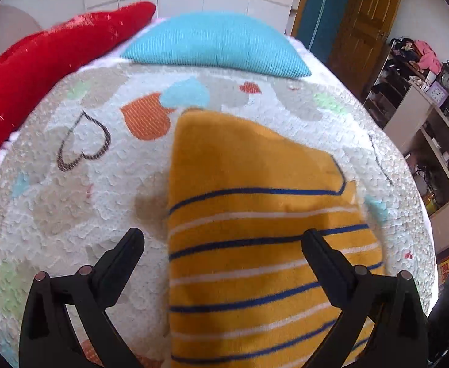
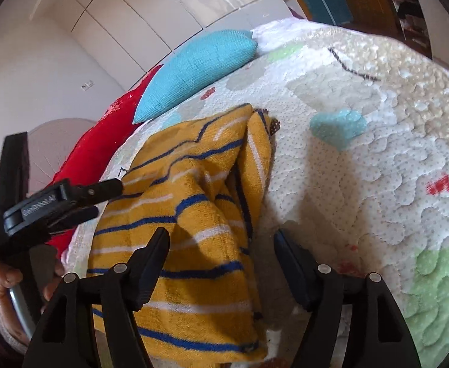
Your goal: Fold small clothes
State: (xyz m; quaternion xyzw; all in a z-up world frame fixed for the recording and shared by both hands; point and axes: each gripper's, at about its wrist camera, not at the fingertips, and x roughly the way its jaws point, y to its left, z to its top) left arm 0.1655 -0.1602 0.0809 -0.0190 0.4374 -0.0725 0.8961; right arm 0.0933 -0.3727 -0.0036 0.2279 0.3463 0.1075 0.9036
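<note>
So there's just one piece of clothing here, a yellow garment with blue and white stripes, lying partly folded on a quilted bedspread printed with hearts. Two pillows sit at the far end: one turquoise pillow and one red pillow next to it. The left gripper has its fingers spread wide, straddling the garment's left edge without pinching anything. The right gripper is also spread apart, hovering over the garment's bunched-up right side, nothing clamped. From the right wrist view the left gripper's body has some white lettering on it, but it's too blurry to read. Off to the side there's a shelf unit with two clocks on it.
</note>
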